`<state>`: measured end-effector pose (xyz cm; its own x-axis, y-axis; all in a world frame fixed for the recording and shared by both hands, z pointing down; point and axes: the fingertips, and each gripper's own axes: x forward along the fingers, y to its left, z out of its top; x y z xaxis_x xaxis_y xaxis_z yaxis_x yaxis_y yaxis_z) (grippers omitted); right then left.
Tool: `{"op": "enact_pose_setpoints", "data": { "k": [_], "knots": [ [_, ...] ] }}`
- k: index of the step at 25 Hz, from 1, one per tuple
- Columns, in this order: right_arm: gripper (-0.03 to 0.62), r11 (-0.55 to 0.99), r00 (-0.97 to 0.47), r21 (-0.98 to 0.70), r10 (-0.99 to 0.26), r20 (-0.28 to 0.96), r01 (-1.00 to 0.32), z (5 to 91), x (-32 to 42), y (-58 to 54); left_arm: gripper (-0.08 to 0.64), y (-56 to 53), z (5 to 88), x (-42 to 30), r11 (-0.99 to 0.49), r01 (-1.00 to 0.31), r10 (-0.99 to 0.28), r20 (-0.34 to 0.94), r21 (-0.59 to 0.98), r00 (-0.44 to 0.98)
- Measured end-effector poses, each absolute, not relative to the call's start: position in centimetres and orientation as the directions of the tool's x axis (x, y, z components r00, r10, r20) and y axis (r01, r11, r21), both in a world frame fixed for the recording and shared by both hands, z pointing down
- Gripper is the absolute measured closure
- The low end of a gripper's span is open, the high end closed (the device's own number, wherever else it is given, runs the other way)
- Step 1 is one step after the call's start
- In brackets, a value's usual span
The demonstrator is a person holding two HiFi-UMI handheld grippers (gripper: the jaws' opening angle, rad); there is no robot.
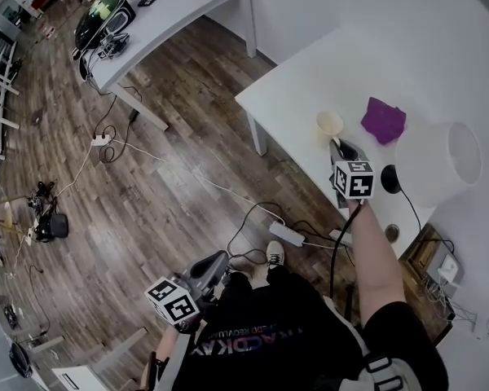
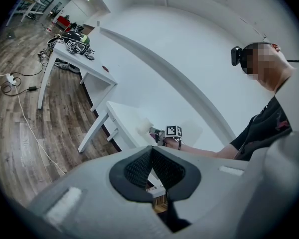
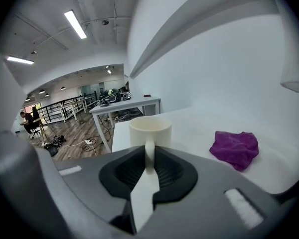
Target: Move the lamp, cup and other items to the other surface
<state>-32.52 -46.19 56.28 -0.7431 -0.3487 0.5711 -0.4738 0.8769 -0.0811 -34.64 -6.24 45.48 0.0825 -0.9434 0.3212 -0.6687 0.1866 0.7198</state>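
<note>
A cream cup (image 1: 329, 124) stands on the white table (image 1: 301, 72), and my right gripper (image 1: 341, 148) is shut on its handle. In the right gripper view the cup (image 3: 150, 129) sits just past the jaws, its handle pinched between the pads. A purple cloth (image 1: 383, 120) (image 3: 235, 148) lies to the cup's right. The white lamp shade (image 1: 440, 157) rises over its black base (image 1: 389, 178) near my right hand. My left gripper (image 1: 209, 271) hangs low by my leg over the floor; its pads (image 2: 139, 168) meet with nothing between them.
A second white table (image 1: 171, 15) with helmets and gear stands at the far left across the wooden floor. Cables and a power strip (image 1: 287, 235) trail on the floor by the near table's leg. The wall runs along the table's right side.
</note>
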Motion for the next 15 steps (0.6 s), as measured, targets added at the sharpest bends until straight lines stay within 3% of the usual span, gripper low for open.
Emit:
{"op": "enact_pose_setpoints", "data": {
  "k": [15],
  "knots": [
    [0.541,0.887,-0.8,-0.076,-0.37,0.472,-0.455,50.5,-31.5,-41.4,0.557,-5.4,45.2,-34.9,0.096,-0.69,-0.945,0.283,0.717,0.163]
  ]
}}
